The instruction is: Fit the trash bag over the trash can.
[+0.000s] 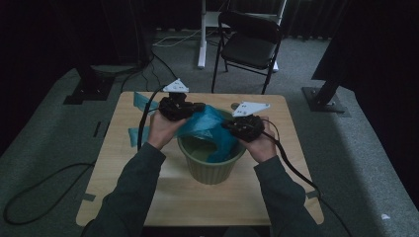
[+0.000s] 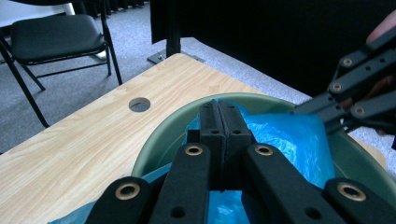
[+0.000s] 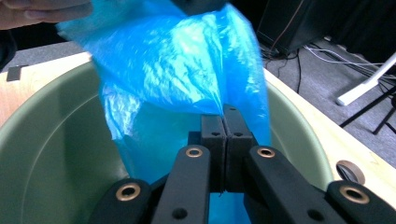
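A blue plastic bag [image 1: 207, 126] hangs stretched over a green ribbed bin [image 1: 210, 168] at the middle of the wooden table [image 1: 148, 197]. My left gripper [image 1: 197, 106] holds the bag's left upper edge; in the left gripper view its jaws [image 2: 219, 109] are pressed together with blue film [image 2: 289, 135] around them, above the bin's rim [image 2: 159, 140]. My right gripper [image 1: 227, 126] is at the bin's right rim. In the right gripper view its jaws [image 3: 225, 114] are shut, pinching a fold of the bag [image 3: 173, 60], which drops into the bin [image 3: 46, 140].
More blue film [image 1: 141, 101] lies on the table's far left part. A black folding chair [image 1: 249, 42] stands behind the table. Cables trail off both table sides, and black stand bases [image 1: 323, 98] sit on the grey carpet. The tabletop has a round hole [image 2: 139, 104].
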### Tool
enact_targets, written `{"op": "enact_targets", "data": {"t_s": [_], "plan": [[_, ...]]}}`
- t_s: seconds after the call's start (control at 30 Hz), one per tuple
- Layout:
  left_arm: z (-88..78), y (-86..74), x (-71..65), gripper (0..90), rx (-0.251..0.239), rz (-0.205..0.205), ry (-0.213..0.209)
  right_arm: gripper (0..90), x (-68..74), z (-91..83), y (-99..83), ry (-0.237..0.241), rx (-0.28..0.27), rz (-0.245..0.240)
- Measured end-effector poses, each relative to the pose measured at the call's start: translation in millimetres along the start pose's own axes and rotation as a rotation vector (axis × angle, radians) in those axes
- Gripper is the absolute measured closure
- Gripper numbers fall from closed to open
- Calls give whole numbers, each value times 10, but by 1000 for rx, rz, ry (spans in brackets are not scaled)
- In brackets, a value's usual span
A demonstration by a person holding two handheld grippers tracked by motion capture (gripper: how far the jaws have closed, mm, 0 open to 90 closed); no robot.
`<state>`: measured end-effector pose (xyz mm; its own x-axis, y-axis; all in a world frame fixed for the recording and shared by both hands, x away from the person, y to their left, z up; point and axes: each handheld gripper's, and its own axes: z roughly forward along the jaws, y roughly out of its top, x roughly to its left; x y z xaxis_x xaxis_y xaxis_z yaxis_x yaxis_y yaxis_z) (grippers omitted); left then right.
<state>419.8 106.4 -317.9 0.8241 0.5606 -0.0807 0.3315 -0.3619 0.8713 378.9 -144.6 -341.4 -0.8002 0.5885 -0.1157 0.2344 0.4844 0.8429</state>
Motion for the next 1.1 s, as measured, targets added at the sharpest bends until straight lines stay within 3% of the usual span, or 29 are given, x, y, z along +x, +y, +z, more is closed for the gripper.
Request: {"op": "enact_targets", "data": {"t_s": [0.07, 0.23, 0.4, 0.53, 0.67, 0.93, 1.07, 1.1], "plan": [[-20, -17, -7, 894, 8, 15, -14, 895, -9, -10, -2, -6, 2, -1], [-180, -61, 8, 822, -4, 27, 2, 894, -117, -92, -118, -8, -16, 30], [-355, -134, 94, 810, -20, 7, 27, 894, -206, -150, -246, -1, -25, 61], [-478, -204, 127, 800, -41, -7, 45, 893, -231, -180, -290, -4, -26, 60], [-563, -300, 169, 798, -27, -21, 65, 892, -240, -196, -298, -7, -25, 58], [-579, -438, 266, 735, 1, -51, 102, 891, -236, -196, -300, 0, -31, 55], [-519, -488, 298, 692, 14, -66, 95, 890, -234, -199, -299, 4, -34, 59], [-509, -496, 299, 628, 10, -67, 88, 889, -232, -201, -299, 5, -37, 58]]}}
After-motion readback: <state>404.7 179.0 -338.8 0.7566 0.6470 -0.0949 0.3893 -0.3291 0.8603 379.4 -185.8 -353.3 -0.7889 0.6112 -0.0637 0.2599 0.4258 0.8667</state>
